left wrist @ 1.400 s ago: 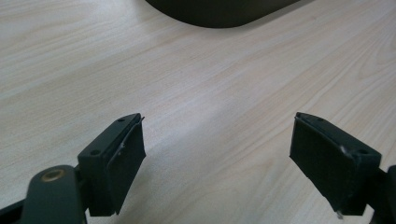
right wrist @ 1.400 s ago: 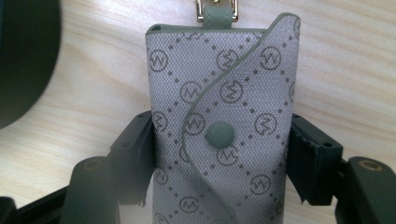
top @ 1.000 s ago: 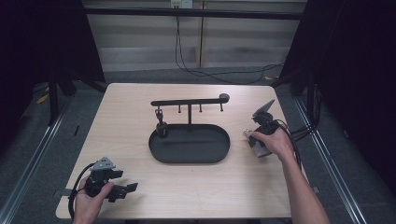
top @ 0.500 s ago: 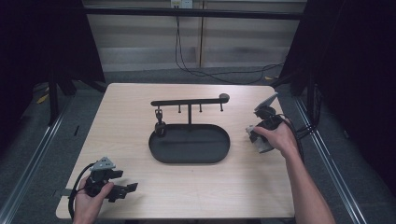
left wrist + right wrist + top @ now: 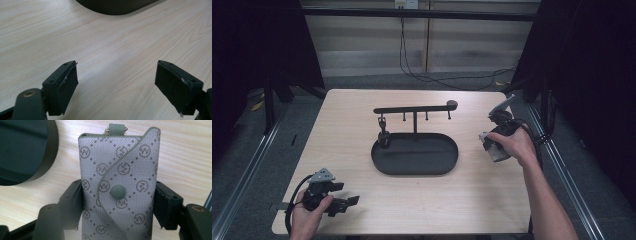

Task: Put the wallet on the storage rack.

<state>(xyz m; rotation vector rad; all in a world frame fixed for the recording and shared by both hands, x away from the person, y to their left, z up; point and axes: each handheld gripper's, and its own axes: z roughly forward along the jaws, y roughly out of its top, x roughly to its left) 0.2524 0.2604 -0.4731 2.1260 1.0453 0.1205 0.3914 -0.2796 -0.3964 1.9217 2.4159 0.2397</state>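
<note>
Grey monogrammed key pouch [image 5: 120,185], snap-buttoned flap.

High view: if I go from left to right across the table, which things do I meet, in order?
Left gripper → small hanging item on the stand's left hook → black oval tray → grey patterned key case → right gripper closed on it.

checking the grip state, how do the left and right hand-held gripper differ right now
The left hand-held gripper stands open with nothing between its jaws; the right hand-held gripper is shut on a grey patterned pouch. In the high view the left sits near the front left corner of the table, the right at its right edge beside the tray. Both have black jaws, each held in one hand.
</note>
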